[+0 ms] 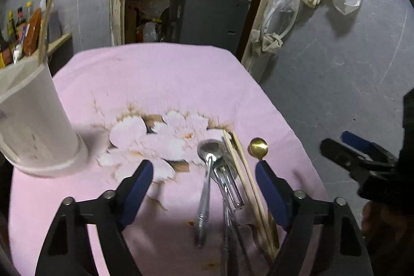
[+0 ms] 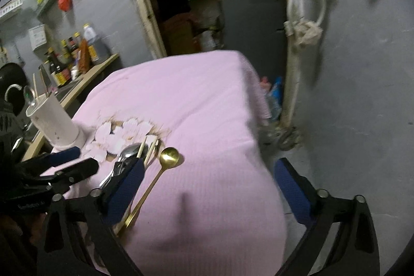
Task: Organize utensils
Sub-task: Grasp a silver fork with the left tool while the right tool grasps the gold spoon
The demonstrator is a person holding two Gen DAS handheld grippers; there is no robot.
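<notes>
Lying between the left gripper's parted fingers: steel spoon.

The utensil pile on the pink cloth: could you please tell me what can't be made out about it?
- Left wrist view: the handle ends of the silver spoon and chopsticks run off the bottom edge.
- Right wrist view: the right gripper's left finger covers most of the pile; only the gold spoon shows clearly.
- White holder: contents blurred.

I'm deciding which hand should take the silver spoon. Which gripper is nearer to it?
Left. The left gripper is open with the silver spoon lying between its fingers. The right gripper is open further right, the spoon outside its left finger.
</notes>
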